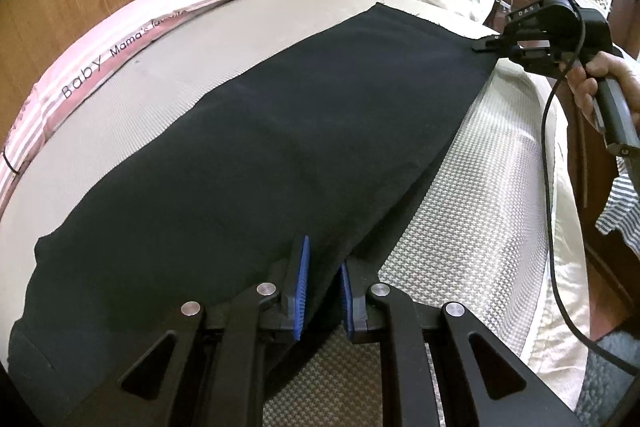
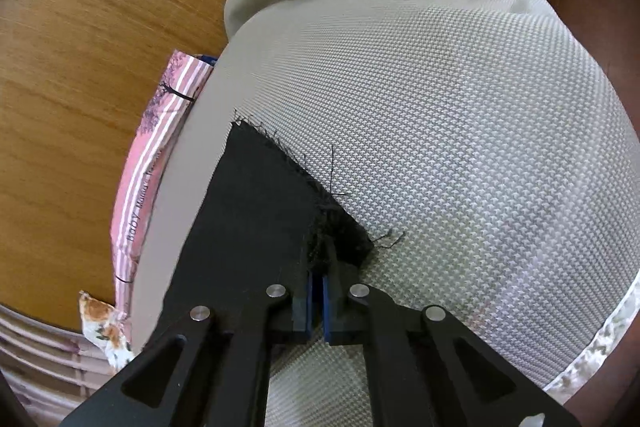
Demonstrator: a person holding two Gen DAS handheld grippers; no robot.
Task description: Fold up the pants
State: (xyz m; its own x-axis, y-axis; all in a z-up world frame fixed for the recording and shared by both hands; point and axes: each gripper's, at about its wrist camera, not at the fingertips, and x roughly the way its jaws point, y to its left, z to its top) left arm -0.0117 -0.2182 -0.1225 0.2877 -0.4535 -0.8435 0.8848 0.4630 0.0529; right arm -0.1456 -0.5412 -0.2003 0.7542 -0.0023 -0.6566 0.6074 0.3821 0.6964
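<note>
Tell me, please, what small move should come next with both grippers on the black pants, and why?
Probably lift both ends together and carry the hem toward the waist. The left gripper pinches the near edge of the black pants, the right gripper is shut on the frayed hem, and the pants lie flat on the bed.

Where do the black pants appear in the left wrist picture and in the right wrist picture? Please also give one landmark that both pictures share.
Left wrist view: the black pants stretch from lower left to upper right across the middle.
Right wrist view: only their frayed end shows, left of centre, low, running under the fingers.
Shared landmark: the pink striped cushion along the far edge of the bed, against the wooden panel.
</note>
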